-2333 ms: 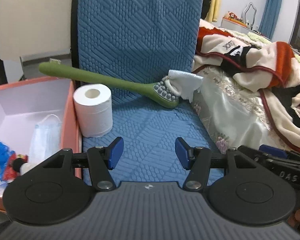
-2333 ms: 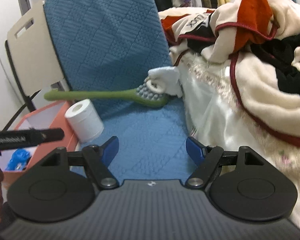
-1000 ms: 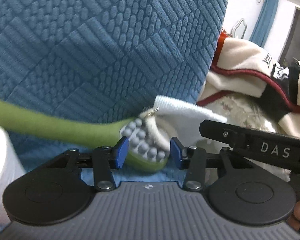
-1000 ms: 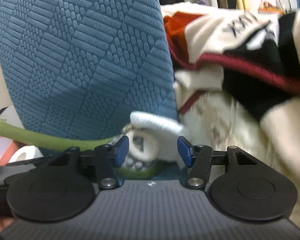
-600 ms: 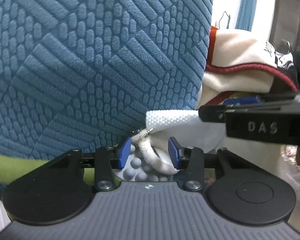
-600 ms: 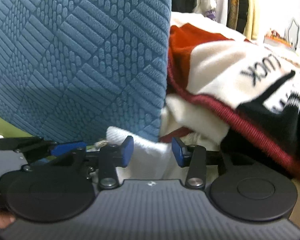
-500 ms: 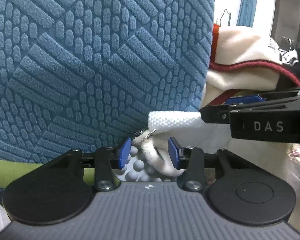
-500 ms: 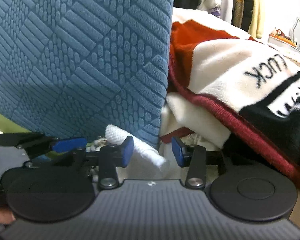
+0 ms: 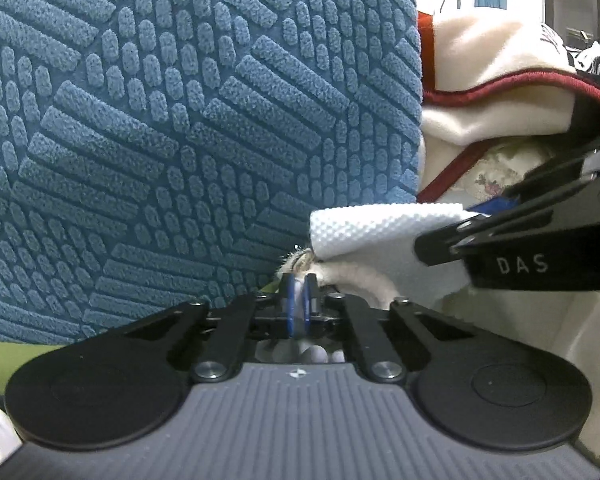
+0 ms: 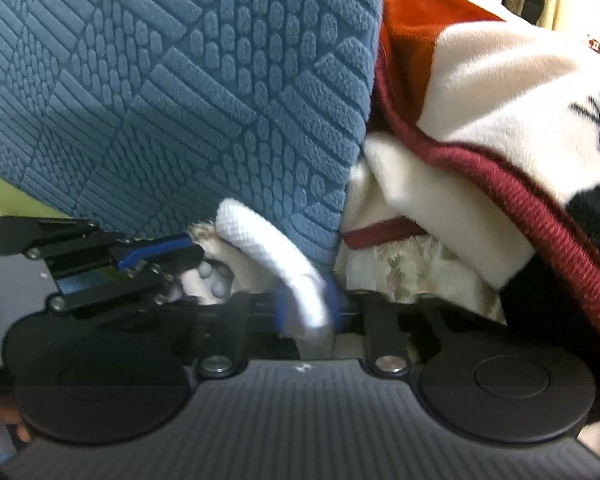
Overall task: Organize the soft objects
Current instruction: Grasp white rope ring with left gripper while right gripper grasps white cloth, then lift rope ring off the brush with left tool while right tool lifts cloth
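Lying at right edge of blue quilted cushion, white cloth pinched at both ends. Left gripper jaws nearly together on thin fold. Right gripper clamped on thicker roll, pads narrowly apart. Cream-and-red blanket just beside.

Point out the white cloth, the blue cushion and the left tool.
white cloth [image 9: 380,226], left wrist view, on its waffle-textured top edge.
blue cushion [image 9: 188,120], left wrist view, on its patterned face.
left tool [image 9: 299,310], left wrist view, between its blue fingertips.
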### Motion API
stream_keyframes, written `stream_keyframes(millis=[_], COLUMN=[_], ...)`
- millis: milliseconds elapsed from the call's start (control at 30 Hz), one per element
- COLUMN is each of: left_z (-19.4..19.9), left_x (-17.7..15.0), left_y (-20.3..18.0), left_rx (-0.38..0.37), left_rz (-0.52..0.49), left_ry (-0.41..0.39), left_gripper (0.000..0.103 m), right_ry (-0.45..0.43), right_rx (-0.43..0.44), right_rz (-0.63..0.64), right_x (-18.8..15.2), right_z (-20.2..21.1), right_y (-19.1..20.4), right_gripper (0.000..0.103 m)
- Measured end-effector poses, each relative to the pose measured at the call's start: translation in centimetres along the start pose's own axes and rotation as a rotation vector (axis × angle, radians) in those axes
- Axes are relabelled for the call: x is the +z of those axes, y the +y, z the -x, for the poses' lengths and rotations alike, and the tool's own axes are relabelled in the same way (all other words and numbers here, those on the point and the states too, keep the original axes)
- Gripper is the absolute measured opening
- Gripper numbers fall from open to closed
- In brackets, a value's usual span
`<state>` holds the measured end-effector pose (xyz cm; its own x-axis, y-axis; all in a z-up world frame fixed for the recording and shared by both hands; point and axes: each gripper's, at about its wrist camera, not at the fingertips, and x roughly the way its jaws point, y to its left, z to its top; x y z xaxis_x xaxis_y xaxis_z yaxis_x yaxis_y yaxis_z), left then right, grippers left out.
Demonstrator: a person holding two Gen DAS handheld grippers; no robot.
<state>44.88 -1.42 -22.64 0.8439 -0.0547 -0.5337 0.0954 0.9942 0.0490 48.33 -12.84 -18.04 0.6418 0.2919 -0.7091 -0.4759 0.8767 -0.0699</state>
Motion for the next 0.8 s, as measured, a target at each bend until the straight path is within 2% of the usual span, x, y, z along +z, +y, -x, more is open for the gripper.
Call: stream_keyframes(millis=[67,200,567,800], left_z=[0.7,2.2,8.0,12.2], left_x=[0.1,0.0,-0.7,-2.5], left_y=[0.1,0.1,1.2,1.8], left_rx=[-0.002,-0.012,-0.016,-0.021], left_rz=[-0.008,0.005,0.100,0.165], left_ry=[-0.003,-0.001,-0.001,0.021], left_gripper=[0.002,0.001,0.000,0.000], right_ry=[-0.006,-0.033,-0.053,-0.065], right_rx=[-0.009,-0.022,0.041,0.059], right_rz=[0.006,-0.006,-0.121,-0.154], right_x=[-0.4,-1.2,-3.7,-5.6], right_z=[0.1,0.9,4.0,6.3], right_y=[0.2,0.7,1.9,3.8], right_gripper=[0.007,0.007,0.007,0.007])
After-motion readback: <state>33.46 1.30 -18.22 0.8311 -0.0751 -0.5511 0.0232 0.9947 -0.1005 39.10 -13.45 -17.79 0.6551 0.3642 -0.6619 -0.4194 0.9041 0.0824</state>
